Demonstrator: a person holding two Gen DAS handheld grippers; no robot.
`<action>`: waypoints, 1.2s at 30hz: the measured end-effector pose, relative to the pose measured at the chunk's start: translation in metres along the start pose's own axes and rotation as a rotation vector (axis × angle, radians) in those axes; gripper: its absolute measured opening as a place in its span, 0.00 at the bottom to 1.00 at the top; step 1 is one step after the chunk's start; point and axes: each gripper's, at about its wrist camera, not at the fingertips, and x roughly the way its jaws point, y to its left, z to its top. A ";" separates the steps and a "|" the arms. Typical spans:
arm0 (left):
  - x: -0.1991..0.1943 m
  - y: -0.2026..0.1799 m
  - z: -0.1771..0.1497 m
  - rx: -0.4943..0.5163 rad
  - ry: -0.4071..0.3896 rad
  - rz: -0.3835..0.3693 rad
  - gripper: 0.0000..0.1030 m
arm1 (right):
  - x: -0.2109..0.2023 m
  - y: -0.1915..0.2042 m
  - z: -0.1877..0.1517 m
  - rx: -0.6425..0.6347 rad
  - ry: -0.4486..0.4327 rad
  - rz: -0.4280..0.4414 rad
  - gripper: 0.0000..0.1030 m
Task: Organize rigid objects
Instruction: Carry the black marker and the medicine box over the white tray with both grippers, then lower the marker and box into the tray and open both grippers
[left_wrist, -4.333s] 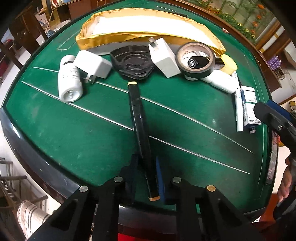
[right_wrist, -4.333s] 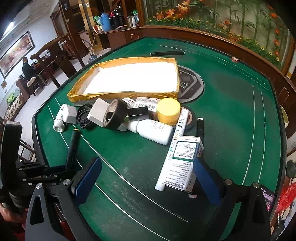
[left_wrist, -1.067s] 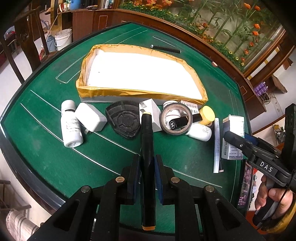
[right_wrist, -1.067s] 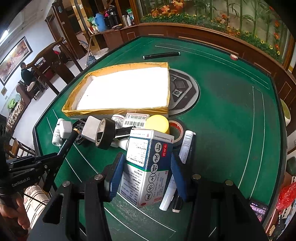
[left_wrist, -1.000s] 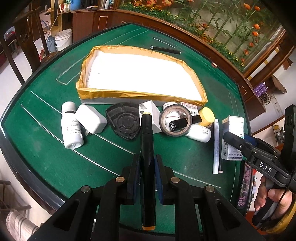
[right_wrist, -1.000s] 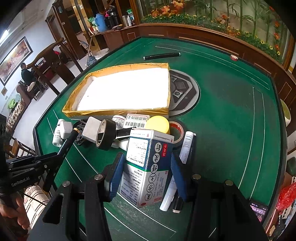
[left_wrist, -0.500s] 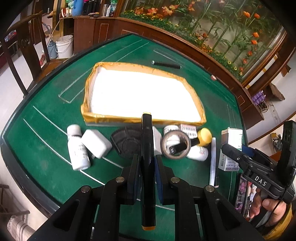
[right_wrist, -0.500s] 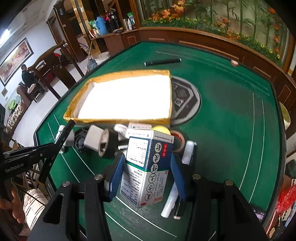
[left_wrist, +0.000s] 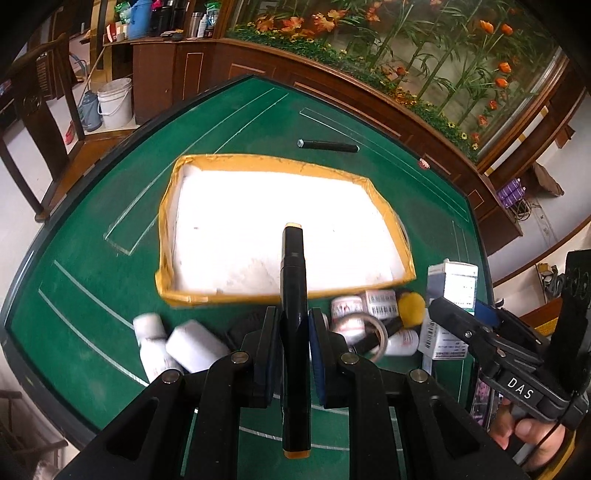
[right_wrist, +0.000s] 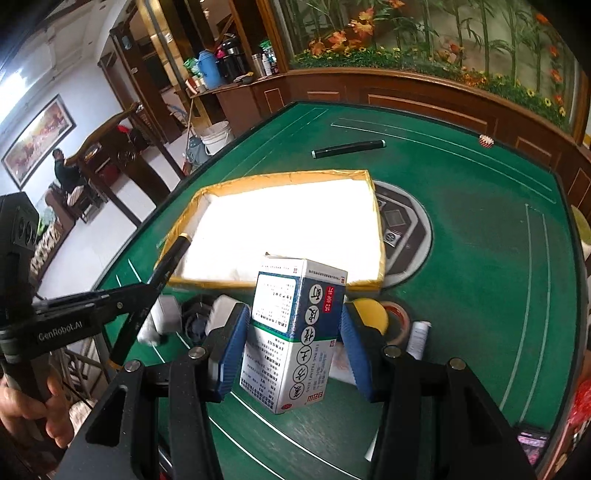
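My left gripper (left_wrist: 292, 325) is shut on a black marker (left_wrist: 293, 291) with orange ends, held above the table; its tip points over the near edge of the white tray with yellow taped rim (left_wrist: 171, 206). My right gripper (right_wrist: 293, 328) is shut on a blue and white medicine box (right_wrist: 295, 332), held upright in the air in front of the same tray (right_wrist: 280, 176). The left gripper with the marker (right_wrist: 171, 258) shows at the left of the right wrist view. The box also shows in the left wrist view (left_wrist: 452, 284).
On the green table (left_wrist: 92, 240) below lie a white bottle (left_wrist: 149, 347), a white charger (left_wrist: 195, 345), a tape roll (left_wrist: 364, 332), a yellow cap (left_wrist: 410, 308) and small boxes. A black pen (left_wrist: 328, 145) lies beyond the tray. A round panel (right_wrist: 406, 225) sits right of the tray.
Both grippers have risen and moved forward toward the tray, carrying the marker and the medicine box. The loose objects now lie lower in both views.
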 end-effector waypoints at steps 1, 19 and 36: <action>0.003 0.002 0.004 0.000 0.005 0.000 0.15 | 0.003 0.003 0.003 0.015 -0.010 0.002 0.48; 0.080 0.044 0.069 0.002 0.096 0.053 0.15 | 0.083 0.025 0.058 0.100 0.005 -0.037 0.48; 0.111 0.069 0.071 0.025 0.133 0.074 0.15 | 0.159 0.029 0.050 0.056 0.160 -0.097 0.48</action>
